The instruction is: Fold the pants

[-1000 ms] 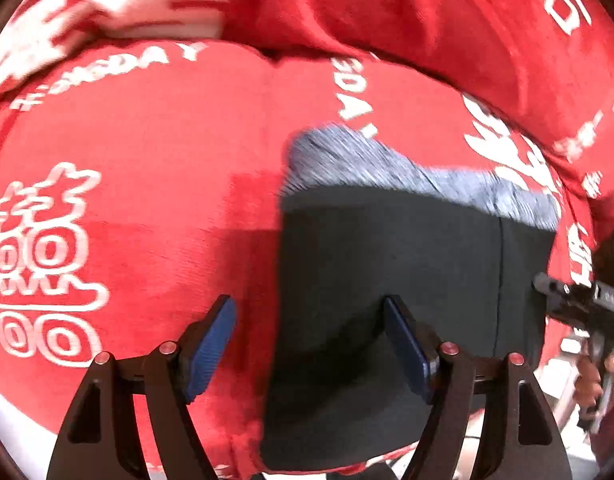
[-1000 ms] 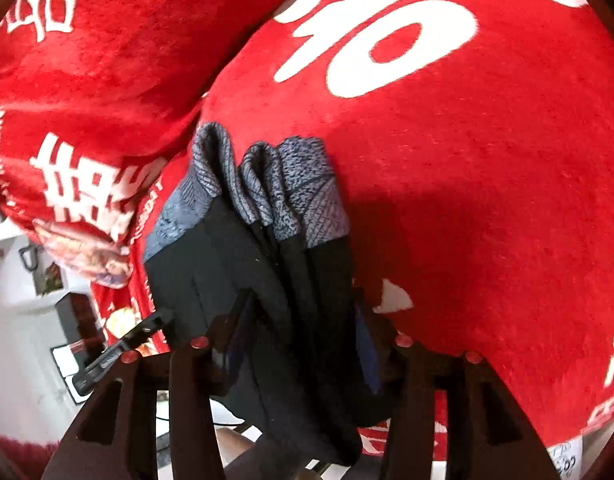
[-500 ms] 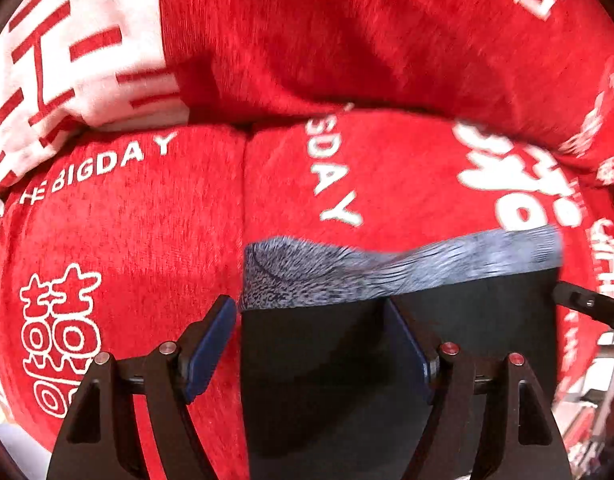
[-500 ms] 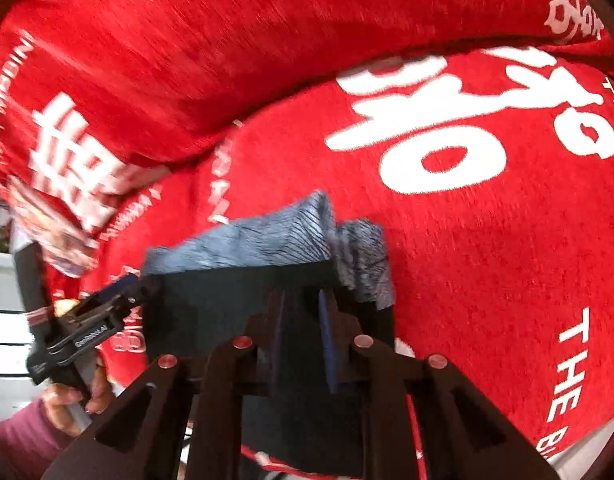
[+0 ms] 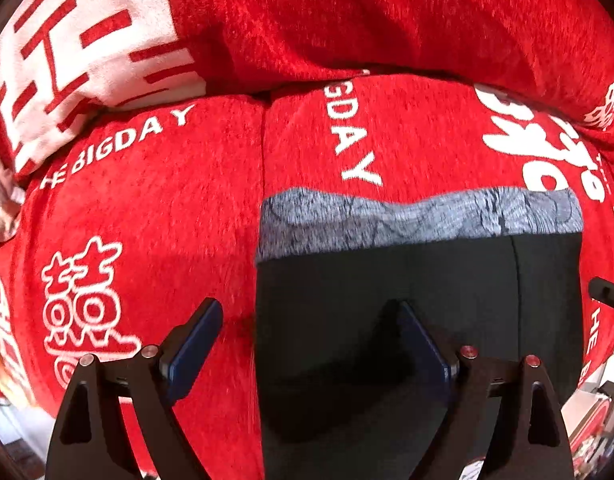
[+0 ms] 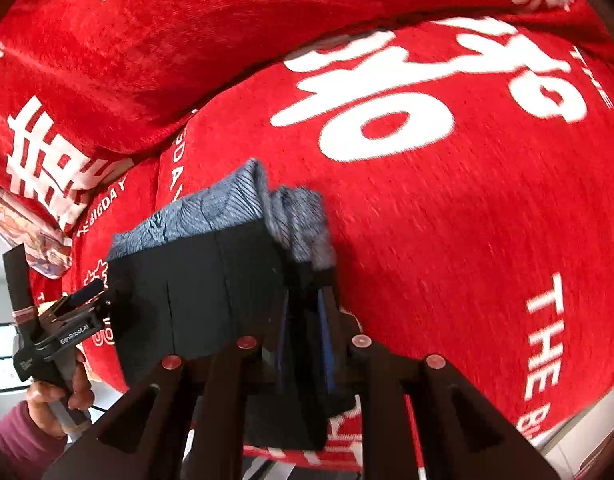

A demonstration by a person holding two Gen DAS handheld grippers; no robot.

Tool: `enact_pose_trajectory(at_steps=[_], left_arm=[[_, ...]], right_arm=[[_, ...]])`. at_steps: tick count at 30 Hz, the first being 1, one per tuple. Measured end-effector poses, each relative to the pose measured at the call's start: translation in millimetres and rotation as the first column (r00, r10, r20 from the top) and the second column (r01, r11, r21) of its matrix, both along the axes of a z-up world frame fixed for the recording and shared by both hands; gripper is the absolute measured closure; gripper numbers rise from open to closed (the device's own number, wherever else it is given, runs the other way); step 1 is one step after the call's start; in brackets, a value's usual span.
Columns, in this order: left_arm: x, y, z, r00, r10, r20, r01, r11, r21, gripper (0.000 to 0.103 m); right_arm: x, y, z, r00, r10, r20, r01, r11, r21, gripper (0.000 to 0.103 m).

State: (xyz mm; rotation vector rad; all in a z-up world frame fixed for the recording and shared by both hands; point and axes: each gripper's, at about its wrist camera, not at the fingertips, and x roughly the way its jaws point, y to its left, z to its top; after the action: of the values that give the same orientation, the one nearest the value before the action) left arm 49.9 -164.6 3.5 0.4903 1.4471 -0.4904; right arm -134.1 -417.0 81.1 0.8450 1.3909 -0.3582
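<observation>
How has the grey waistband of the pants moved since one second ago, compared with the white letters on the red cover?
Yes. In the left wrist view the grey waistband has stretched out wide below the white "DAY" letters; earlier it was bunched narrower.

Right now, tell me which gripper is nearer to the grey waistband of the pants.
Right. The right gripper is clamped on the black fabric just below the grey waistband at one corner. The left gripper, jaws opening, straddles the pants' other side edge, farther down.
</observation>
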Motion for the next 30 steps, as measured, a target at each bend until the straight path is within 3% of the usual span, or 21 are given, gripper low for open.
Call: enact_pose_trajectory(at_steps=[2, 6, 11, 16, 17, 19, 27, 30], left_arm=[[-7.9, -0.7, 5.1, 1.0, -0.007, 0.005, 0.007, 1.0, 0.024, 0.013], [-22.9, 0.1, 13.7, 1.0, 0.003, 0.022, -0.004, 0.998, 0.057, 0.013], [-37.8, 4.0, 15.7, 0.998, 0.054, 0.01, -0.055, 0.995, 0.079, 0.013], [-49.5, 6.6, 21.7, 0.999, 0.031, 0.008, -0.032, 0.996, 0.081, 0.013], [-50.6, 7.2, 21.5, 1.0, 0.028, 0.005, -0.029, 0.996, 0.082, 0.0], [-52.2, 8.4, 20.6, 1.0, 0.022, -0.001, -0.022, 0.997, 0.075, 0.0], [-56.8, 17.1, 24.6, 1.0, 0.003, -0.027, -0.001, 0.998, 0.067, 0.0], [-58.6, 20.3, 29.1, 0.999, -0.002, -0.033, 0.004, 0.998, 0.063, 0.0]], right_arm=[[-5.0, 0.1, 3.3, 1.0, 0.009, -0.009, -0.009, 1.0, 0.0, 0.081], [-10.2, 7.0, 10.2, 0.998, 0.057, -0.031, -0.057, 0.998, 0.006, 0.051], [-7.1, 24.6, 18.1, 0.989, 0.141, -0.039, -0.141, 0.99, 0.007, 0.044], [-3.2, 44.0, 21.2, 0.984, 0.171, -0.041, -0.171, 0.985, 0.019, 0.032], [-1.6, 48.9, 22.2, 0.983, 0.176, -0.043, -0.176, 0.984, 0.014, 0.03], [-0.2, 55.0, 24.5, 0.984, 0.176, -0.037, -0.176, 0.984, 0.006, 0.023], [2.3, 76.7, 32.3, 0.986, 0.157, -0.048, -0.159, 0.986, -0.043, 0.021], [2.2, 83.4, 37.7, 0.987, 0.151, -0.056, -0.155, 0.985, -0.075, 0.0]])
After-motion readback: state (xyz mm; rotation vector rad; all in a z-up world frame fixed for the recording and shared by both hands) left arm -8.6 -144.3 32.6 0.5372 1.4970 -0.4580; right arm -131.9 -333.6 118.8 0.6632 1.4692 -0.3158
